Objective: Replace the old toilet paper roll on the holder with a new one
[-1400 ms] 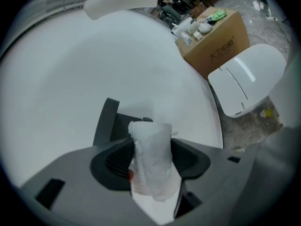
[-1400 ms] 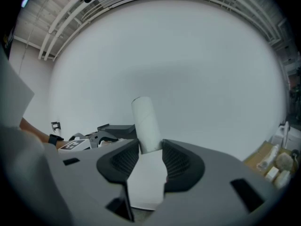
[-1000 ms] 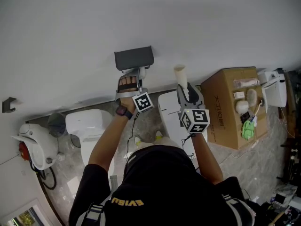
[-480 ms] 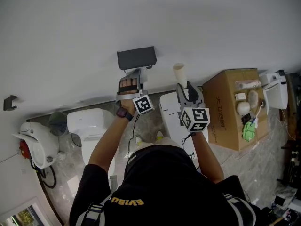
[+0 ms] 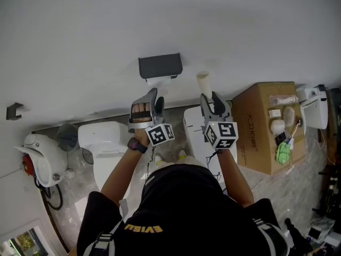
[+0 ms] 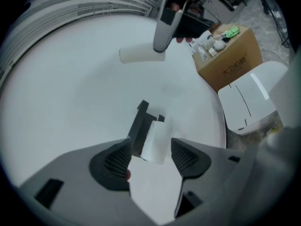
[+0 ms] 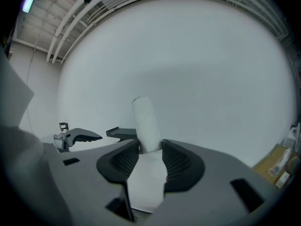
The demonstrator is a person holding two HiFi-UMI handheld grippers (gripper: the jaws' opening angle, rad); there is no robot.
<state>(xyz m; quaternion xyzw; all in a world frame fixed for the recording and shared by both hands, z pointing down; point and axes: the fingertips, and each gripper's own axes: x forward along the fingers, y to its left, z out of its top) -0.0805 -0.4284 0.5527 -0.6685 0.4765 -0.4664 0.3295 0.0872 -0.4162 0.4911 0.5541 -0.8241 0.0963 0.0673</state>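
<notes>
A dark grey holder (image 5: 160, 65) is fixed to the white wall, with a white paper roll (image 5: 160, 81) under its cover. My left gripper (image 5: 156, 96) hangs a little below and in front of it, open and empty. In the left gripper view the holder (image 6: 139, 125) and roll (image 6: 155, 140) lie beyond the fingertips of that gripper (image 6: 150, 147), apart from them. My right gripper (image 5: 209, 96) is shut on a bare cardboard tube (image 5: 203, 83), upright to the right of the holder. The right gripper view shows the tube (image 7: 145, 121) pinched between the pads of that gripper (image 7: 150, 149).
Below the wall stand a white toilet (image 5: 101, 140), a white lidded unit (image 5: 194, 129) and a cardboard box (image 5: 264, 127) with small items on top. A hook (image 5: 13, 111) sticks out of the wall at far left. A white appliance (image 5: 37, 161) sits at lower left.
My left gripper has drawn back from the holder toward the person, uncovering the white roll. The right gripper and its tube have stayed put.
</notes>
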